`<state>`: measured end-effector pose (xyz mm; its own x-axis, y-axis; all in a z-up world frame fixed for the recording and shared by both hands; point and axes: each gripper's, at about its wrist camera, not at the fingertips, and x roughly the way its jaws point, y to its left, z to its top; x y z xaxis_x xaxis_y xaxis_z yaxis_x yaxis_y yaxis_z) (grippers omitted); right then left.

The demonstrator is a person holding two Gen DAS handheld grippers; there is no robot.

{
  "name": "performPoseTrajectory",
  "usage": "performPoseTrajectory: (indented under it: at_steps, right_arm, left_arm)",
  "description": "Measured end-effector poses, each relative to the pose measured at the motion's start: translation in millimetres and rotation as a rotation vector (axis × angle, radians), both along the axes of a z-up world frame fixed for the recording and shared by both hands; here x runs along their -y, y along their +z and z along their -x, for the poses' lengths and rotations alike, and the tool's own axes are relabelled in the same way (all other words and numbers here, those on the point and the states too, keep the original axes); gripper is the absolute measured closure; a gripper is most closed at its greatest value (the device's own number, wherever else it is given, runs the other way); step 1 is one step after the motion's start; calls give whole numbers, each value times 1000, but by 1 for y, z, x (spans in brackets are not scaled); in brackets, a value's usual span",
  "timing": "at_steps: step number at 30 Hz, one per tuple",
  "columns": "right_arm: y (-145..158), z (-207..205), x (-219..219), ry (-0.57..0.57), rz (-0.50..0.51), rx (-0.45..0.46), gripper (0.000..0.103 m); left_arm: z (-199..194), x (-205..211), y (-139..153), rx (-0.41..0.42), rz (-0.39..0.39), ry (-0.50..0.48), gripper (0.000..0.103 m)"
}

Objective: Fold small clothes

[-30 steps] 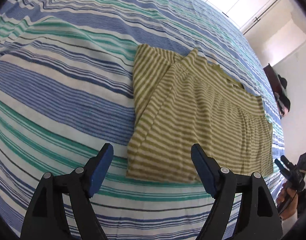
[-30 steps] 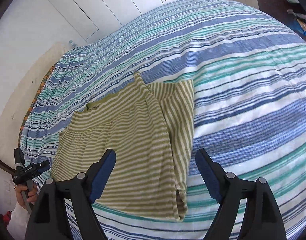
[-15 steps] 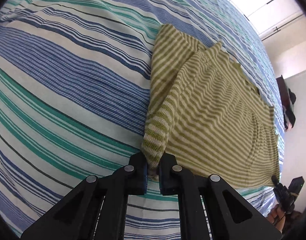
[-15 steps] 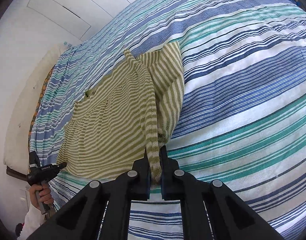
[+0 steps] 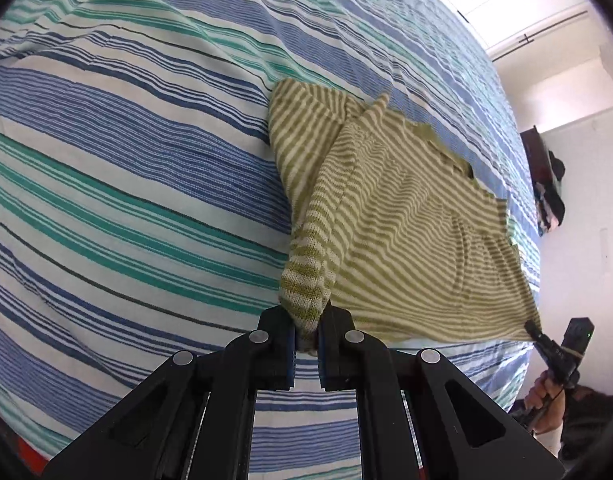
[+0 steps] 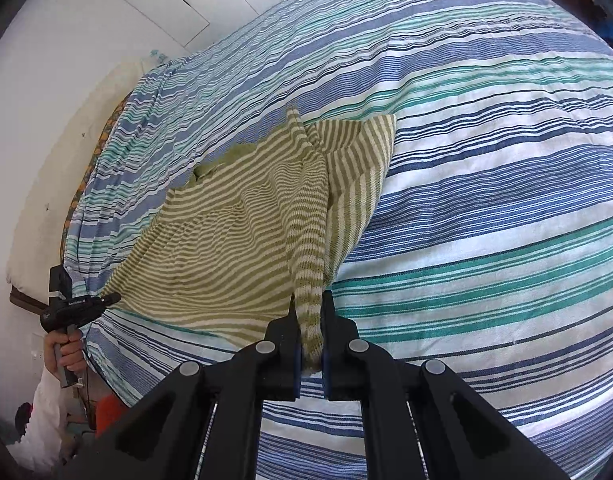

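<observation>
Left wrist view: nearest the lens, the left tool, black plastic with blue pads on its two fingers, is clenched on one corner of the olive-and-cream striped knit garment. That corner is bunched into a narrow ribbed tail and raised just above the blue, teal and white striped bedspread. Beyond the tool, the one garment fans out wide over the bedspread, its finely ribbed fabric pulled into taut slanting lines, with a folded-in panel along its left edge and a plain olive neckline at its far edge. To the garment's lower right, its other near corner runs into the tip of the right tool, which a hand grips by the handle. Past the garment stand white cupboard doors.

From the right wrist view, the right tool is likewise clamped on a twisted strip of the same garment, lifted off the bedspread. At the garment's lower left corner the left tool pinches the fabric, with a hand around its grip. Two tools are in sight, each with two fingers. The bedspread is woven cotton, gently creased, and bulges round under the fisheye. Behind the garment, white panelled doors fill the far wall.
</observation>
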<state>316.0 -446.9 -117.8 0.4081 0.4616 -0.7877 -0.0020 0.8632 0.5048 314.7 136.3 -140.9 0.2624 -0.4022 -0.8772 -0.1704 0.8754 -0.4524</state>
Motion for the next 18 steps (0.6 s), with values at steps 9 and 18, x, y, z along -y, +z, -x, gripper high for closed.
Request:
performPoseTrajectory:
  at_steps: [9,18]
  right_arm:
    - [-46,14,3,-8,4,-146,66]
    - [-24,43,75,-185,-77,-39,32]
  left_arm:
    - [23,43,-26,34,-457,-155,55]
    - [66,183,53,400,-446,-358,32]
